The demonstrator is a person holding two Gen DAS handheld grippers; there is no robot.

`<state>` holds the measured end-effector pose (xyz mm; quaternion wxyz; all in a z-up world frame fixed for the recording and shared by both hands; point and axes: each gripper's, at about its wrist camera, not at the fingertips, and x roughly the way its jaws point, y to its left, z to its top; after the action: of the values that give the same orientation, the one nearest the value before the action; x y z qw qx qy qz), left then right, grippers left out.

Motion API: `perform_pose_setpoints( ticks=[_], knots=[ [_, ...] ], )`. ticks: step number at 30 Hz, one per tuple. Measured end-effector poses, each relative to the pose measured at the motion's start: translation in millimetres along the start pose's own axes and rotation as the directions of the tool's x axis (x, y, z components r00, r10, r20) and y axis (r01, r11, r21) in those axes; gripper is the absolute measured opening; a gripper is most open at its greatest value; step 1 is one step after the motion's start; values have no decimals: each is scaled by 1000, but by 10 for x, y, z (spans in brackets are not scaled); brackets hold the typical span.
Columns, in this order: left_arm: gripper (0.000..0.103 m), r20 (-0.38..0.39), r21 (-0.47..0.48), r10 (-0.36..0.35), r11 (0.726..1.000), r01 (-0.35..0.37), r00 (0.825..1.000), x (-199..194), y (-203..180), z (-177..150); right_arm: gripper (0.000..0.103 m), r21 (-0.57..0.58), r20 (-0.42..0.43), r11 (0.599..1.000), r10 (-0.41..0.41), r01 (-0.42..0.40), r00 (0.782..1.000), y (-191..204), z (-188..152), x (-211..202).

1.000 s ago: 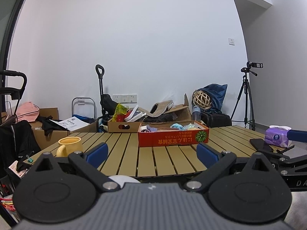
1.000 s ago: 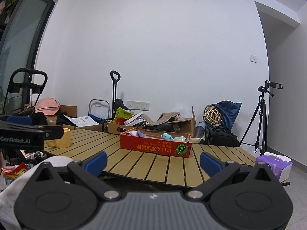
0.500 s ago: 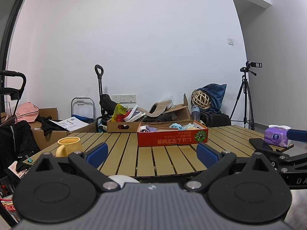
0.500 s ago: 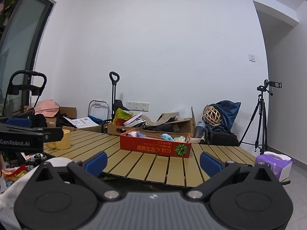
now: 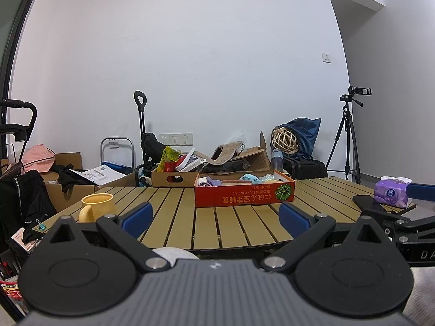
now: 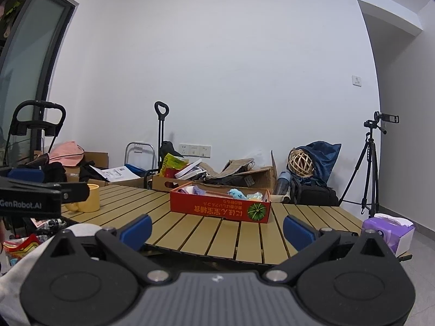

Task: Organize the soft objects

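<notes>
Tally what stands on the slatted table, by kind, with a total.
Red cardboard box: 1
Yellow mug: 1
Purple tissue pack: 1
Black phone: 1
Total: 4

slatted table [image 5: 206, 225]: red box [image 5: 244, 195], mug [image 5: 96, 206], tissues [image 5: 391, 195]

Left gripper [image 5: 214, 217] and right gripper [image 6: 217, 225]: black linkage arms, silver screws, blue fingertip pads [image 5: 137, 218], ribbed grey housing with round black discs.
</notes>
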<state>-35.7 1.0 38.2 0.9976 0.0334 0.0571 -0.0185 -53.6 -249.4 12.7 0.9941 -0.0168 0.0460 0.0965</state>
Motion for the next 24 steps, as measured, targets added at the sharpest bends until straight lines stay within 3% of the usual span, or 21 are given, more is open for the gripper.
perform_pose_setpoints(
  ticks=[24],
  knots=[
    [103, -6, 4, -10, 1000, 10, 1000, 13, 19, -26, 103, 0, 6, 1000, -5, 5, 1000, -22, 0, 8]
  ],
)
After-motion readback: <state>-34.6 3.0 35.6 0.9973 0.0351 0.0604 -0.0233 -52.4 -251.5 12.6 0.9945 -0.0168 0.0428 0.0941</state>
